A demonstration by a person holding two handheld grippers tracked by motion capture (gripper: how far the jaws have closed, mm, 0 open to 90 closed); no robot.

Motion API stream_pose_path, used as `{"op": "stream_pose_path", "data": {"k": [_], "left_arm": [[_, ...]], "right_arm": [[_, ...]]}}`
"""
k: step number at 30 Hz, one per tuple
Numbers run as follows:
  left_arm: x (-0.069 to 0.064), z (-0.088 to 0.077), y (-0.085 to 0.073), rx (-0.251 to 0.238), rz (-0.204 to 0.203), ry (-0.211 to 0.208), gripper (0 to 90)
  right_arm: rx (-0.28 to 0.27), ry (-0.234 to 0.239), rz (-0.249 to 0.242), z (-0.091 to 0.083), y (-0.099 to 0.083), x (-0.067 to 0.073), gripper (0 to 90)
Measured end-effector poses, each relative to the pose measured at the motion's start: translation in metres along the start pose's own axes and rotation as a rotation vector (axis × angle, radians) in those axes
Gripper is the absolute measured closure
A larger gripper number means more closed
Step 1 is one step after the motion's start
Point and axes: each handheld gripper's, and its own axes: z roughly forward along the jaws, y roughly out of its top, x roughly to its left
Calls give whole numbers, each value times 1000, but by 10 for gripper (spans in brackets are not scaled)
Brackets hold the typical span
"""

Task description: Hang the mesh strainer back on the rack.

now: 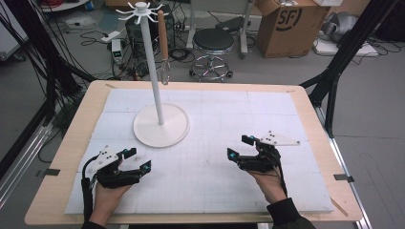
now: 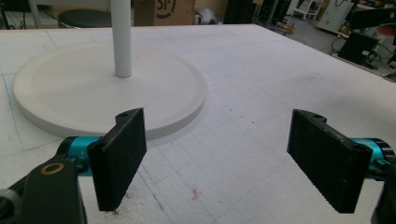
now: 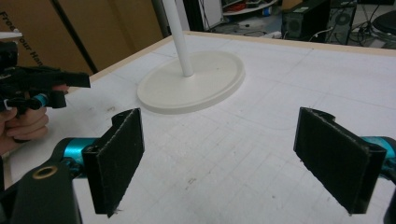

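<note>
Both grippers sit low at the near edge of the surface, each held in a person's hand, and neither one holds anything. On the left side, the left gripper has its jaws spread wide apart and rests on the white mat, close to the round base of the white stand. From the left gripper view the base is just in front of the left jaw, not touching it, and the white pole rises from its middle. On the right side, the right gripper also has its jaws wide open, with only bare mat between them; it is well apart from the base. From the right gripper view the base lies farther off, and the left gripper shows at the left edge.

At the top of the stand there is a ring of short hooks. A utensil with a brown wooden handle hangs from one hook, upright, just beside the pole, its lower metal end above the far rim of the base. Behind the surface stand a black stool and a cardboard box on the floor.
</note>
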Motion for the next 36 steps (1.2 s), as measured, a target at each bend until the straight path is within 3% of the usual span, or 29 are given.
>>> {"op": "stream_pose_path", "data": {"k": [21, 36], "left_arm": [[-2, 1, 0, -2, 14, -18, 203], [-4, 0, 1, -30, 11, -49, 202]], "right_arm": [[-9, -25, -2, -20, -27, -2, 147], [-1, -57, -15, -22, -30, -4, 146]]}}
